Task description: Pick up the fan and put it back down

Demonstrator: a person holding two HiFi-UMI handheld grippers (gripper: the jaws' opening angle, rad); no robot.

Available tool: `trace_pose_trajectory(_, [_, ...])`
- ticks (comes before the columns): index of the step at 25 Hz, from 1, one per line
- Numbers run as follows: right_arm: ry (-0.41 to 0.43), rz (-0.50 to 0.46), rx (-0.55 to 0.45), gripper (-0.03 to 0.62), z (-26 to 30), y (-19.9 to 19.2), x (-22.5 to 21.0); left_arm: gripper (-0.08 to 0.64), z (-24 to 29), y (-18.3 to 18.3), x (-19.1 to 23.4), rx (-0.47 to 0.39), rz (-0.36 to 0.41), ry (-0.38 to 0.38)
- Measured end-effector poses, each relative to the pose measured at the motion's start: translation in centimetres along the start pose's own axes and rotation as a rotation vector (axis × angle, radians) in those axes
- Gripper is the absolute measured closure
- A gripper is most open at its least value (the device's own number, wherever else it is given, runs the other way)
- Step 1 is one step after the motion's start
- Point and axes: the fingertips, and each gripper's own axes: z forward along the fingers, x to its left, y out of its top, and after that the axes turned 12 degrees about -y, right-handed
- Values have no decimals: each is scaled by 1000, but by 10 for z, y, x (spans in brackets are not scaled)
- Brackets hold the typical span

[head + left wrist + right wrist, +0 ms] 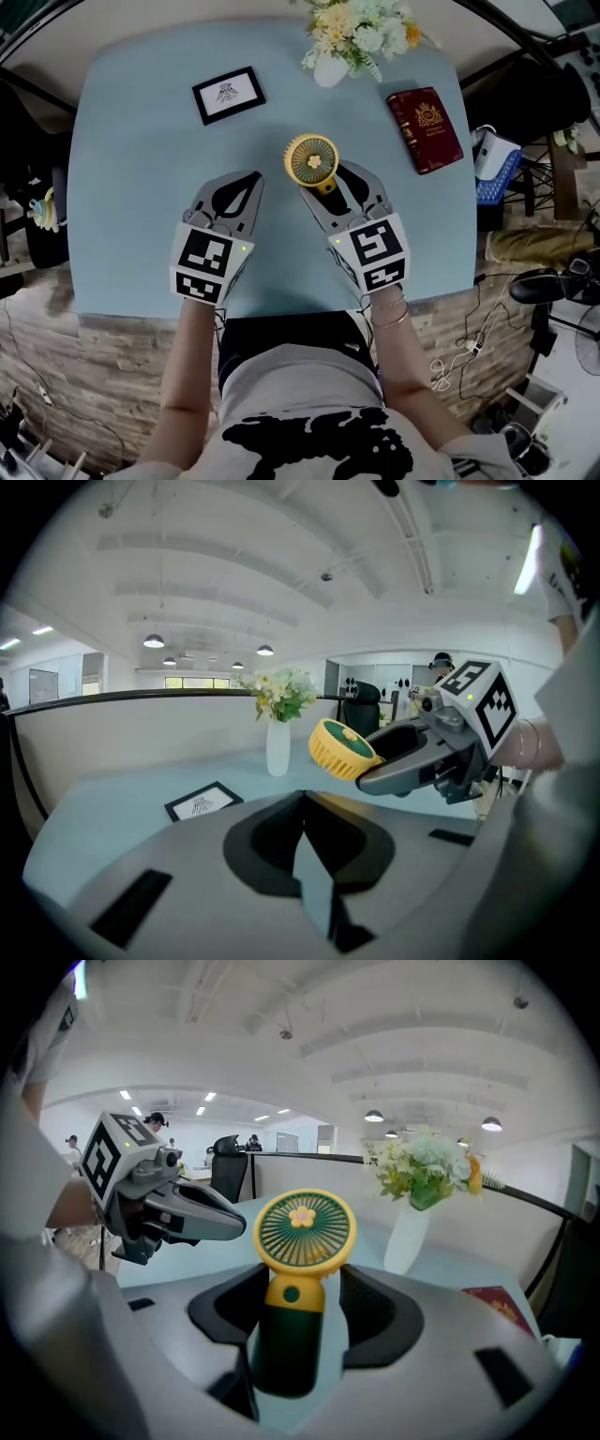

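The right gripper is pinching the dark green handle of the one fan between its jaws, and is holding it upright, clear above the pale blue table, with the round yellow head and its flower-shaped hub facing the camera in the right gripper view. The left gripper is hanging just beside it with its jaws pressed together on nothing. One framed picture is lying flat, showing a dark drawing over a line of print too small to read. One red book is carrying a gold emblem, its lettering unreadable. One white vase is holding pale flowers. Each of the two grippers is wearing black-and-white square markers
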Motion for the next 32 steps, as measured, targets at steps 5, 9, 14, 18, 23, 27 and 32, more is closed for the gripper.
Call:
trace_pose_trajectory(5, [-3,30,-52,350,-11,23,-5,548,-5,25,-3,-43,28,-5])
trace_pose_trajectory(9, [-6,50,-87,350,-19,38,-5,548,-10,43,-11,-62,62,-11])
trace_pose_trajectory(14, [-17,56,-144,350,-35,56,-7,548,-18,65,-20,-95,94,-13])
trace_pose_trajectory(18, [-25,63,-194,350,-50,70,-10,548,-24,78,-24,-112,119,-9])
trace_pose_trajectory(23, [-15,92,-242,350,-70,84,-12,548,-31,86,-38,-139,82,-59])
trace_pose_trajectory(27, [-11,81,-292,350,-84,97,-12,548,-36,98,-54,-175,109,-92])
trace_pose_trajectory(32, [-12,83,-348,350,-99,109,-17,548,-42,107,-60,-199,117,-90])
